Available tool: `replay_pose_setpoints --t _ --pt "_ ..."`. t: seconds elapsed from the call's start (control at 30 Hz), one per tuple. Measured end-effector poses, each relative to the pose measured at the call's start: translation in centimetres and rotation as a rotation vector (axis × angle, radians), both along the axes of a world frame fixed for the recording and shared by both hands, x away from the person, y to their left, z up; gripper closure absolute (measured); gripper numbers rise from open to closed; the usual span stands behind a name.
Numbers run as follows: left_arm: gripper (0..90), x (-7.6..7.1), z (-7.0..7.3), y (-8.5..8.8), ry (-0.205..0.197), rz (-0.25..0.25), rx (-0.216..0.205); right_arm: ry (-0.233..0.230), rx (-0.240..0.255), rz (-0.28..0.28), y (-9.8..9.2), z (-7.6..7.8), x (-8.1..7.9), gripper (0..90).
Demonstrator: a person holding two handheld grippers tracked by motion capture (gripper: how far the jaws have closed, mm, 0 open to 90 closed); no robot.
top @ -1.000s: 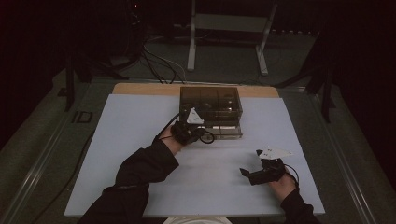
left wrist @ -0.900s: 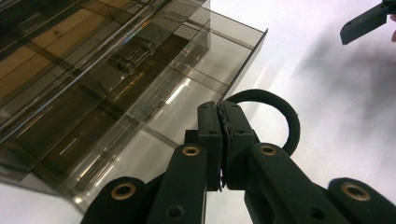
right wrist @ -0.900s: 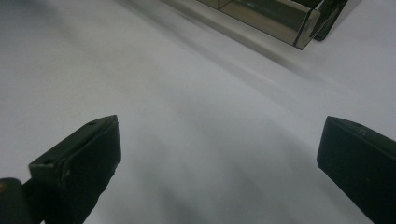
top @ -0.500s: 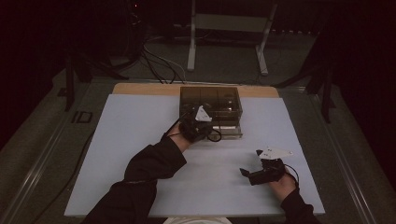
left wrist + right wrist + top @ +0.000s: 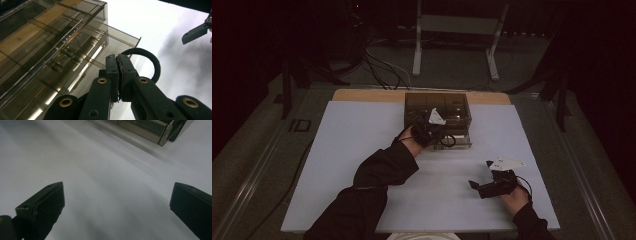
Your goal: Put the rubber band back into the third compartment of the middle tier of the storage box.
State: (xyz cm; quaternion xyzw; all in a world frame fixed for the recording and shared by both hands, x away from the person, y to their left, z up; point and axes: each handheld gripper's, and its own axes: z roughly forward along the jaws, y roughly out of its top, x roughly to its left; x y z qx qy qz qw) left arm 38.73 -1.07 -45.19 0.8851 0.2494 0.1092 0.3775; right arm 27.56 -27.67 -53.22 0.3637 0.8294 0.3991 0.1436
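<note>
A smoky see-through drawer box [image 5: 438, 107] stands at the middle back of the white table; in the left gripper view the box [image 5: 50, 50] has a drawer [image 5: 117, 42] pulled out from its front. My left gripper [image 5: 432, 131] hangs at that front, shut on a black ring [image 5: 155, 67], its jaws pinching the band [image 5: 118, 58]. The ring [image 5: 450, 141] hangs beside the drawer. My right gripper [image 5: 477, 187] rests near the table's front right, open, with nothing between its fingers [image 5: 116, 192].
The white table top [image 5: 352, 150] spreads wide around the box. A corner of the box [image 5: 160, 132] lies far ahead of the right gripper. One jaw of the right gripper [image 5: 196, 31] is in sight past the ring. A metal stand [image 5: 452, 30] and cables lie behind the table.
My left hand has moved to the right and a little toward the box front, carrying the black ring. The right hand has stayed where it was.
</note>
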Motion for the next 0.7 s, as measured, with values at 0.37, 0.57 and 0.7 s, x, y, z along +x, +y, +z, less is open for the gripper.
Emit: replay_pose_setpoints --t 0.37,0.57,0.7 --pt "89.8 0.7 -0.5 -1.5 0.008 0.007 -0.009 -0.004 0.0 -0.001 -0.1 0.1 -0.1 0.0" --pt "89.7 1.4 -0.8 -2.7 0.011 0.013 -0.013 -0.006 0.003 0.001 -0.2 0.2 -0.1 0.0" --pt "89.6 1.9 -1.0 -3.3 0.014 0.021 -0.02 -0.006 0.007 0.002 -0.2 0.2 -0.1 0.0"
